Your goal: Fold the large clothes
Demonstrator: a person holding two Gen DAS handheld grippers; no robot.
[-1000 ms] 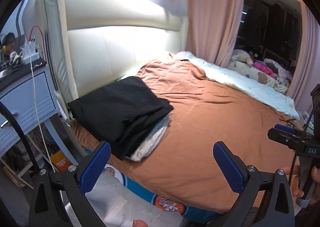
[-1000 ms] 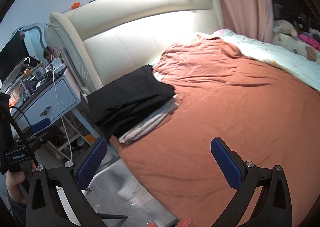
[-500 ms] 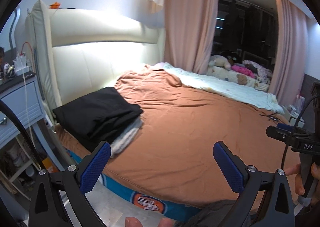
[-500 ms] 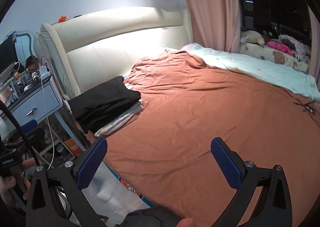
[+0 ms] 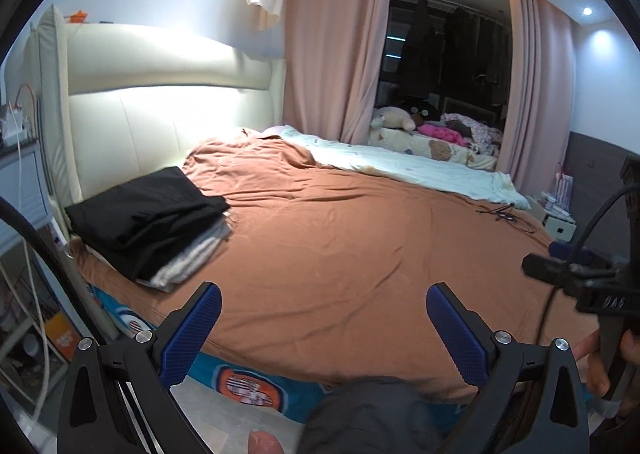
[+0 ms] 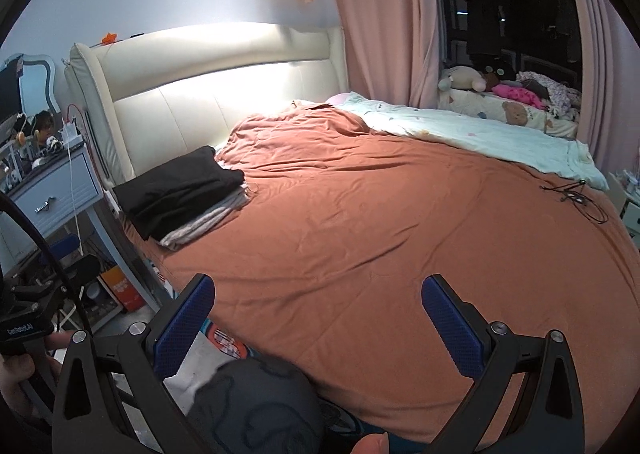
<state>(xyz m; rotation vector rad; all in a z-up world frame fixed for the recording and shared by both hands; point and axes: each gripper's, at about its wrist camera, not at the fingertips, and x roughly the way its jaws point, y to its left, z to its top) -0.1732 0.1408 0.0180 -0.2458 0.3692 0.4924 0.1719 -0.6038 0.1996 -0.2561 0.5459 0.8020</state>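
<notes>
A stack of folded clothes [image 5: 148,218], black on top of grey and white, lies at the near left corner of the bed's orange sheet [image 5: 340,254]; it also shows in the right wrist view [image 6: 180,194]. A dark grey garment [image 5: 372,414] bunches low at the bed's near edge, below and between my fingers; it also shows in the right wrist view [image 6: 256,406]. My left gripper [image 5: 320,326] is open and empty above the bed's near edge. My right gripper [image 6: 316,322] is open and empty, held beside it.
A cream headboard [image 5: 160,102] stands at the back left. A blue nightstand [image 6: 52,190] with cables is left of the bed. A pale blanket [image 5: 412,170] and a black cable [image 5: 504,214] lie on the far right. Pink curtains [image 5: 336,38] and soft toys [image 5: 400,118] stand behind.
Both grippers have pulled back and tilted up from the folded stack, so more of the room shows. The dark grey garment has come into view at the bottom.
</notes>
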